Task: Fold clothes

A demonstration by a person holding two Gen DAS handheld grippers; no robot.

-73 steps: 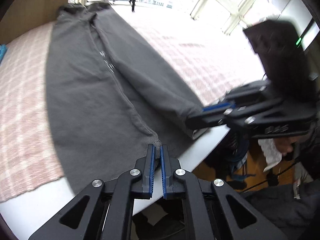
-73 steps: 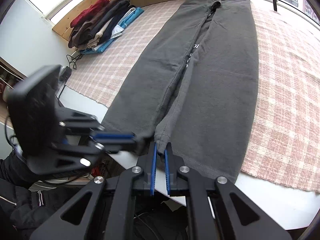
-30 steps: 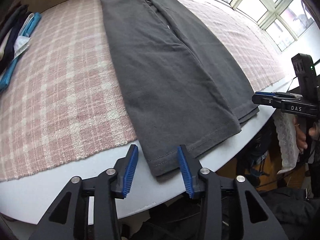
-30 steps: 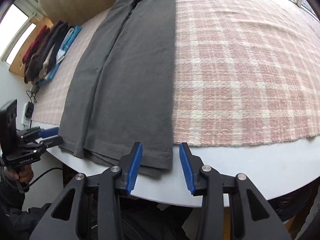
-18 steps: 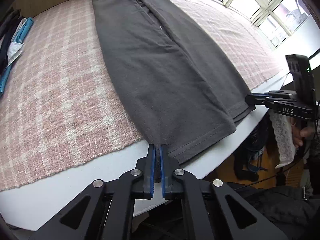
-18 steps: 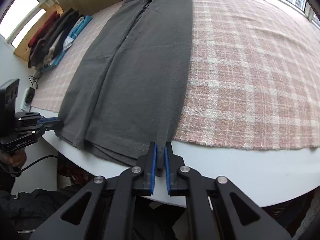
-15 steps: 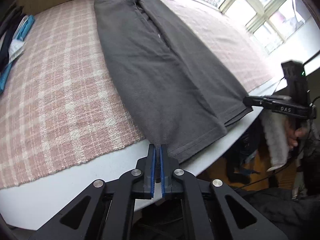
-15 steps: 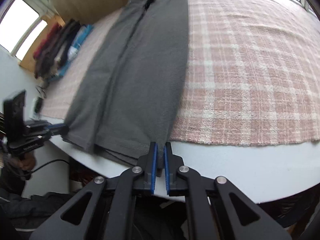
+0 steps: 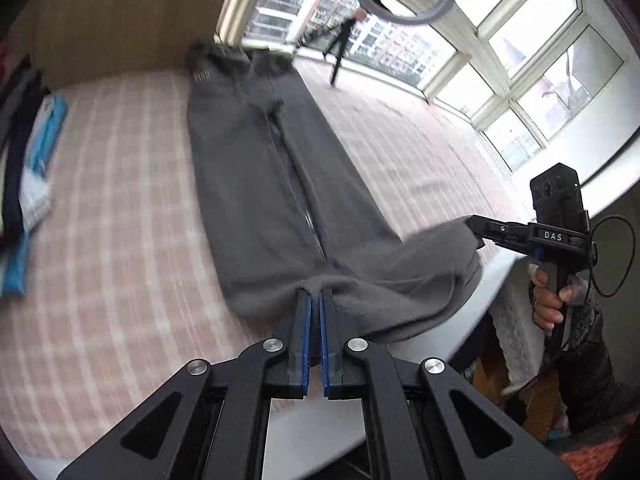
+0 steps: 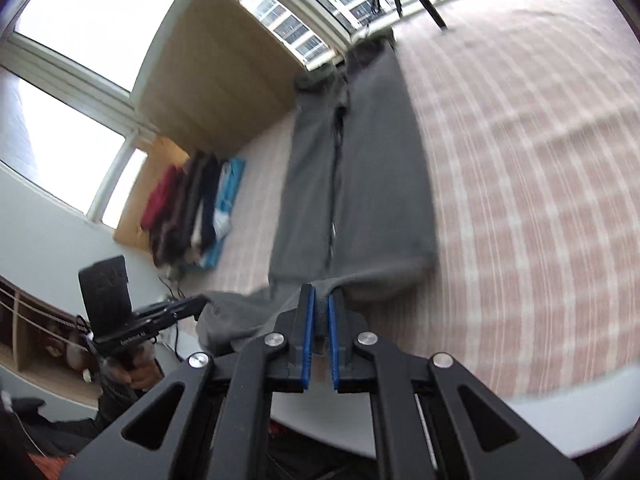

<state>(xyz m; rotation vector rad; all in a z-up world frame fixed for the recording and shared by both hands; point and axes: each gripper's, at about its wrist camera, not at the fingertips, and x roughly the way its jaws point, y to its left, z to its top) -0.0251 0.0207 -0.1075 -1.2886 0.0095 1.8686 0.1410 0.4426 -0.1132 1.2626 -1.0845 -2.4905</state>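
Observation:
Dark grey trousers lie lengthwise on a pink checked cloth, waistband far, folded leg on leg. My left gripper is shut on the left corner of the leg hems, lifted off the table. My right gripper is shut on the right corner of the same hems; it also shows in the left wrist view. The hem end of the trousers hangs raised between the two grippers and sags in the middle. The left gripper shows in the right wrist view.
The pink checked cloth covers a white table. A row of folded clothes lies at the far left of the cloth. A tripod stands by the windows beyond the waistband.
Both grippers closed on the hem corners, then lifted the hem end off the table and carried it toward the waistband. The cloth now sags between them.

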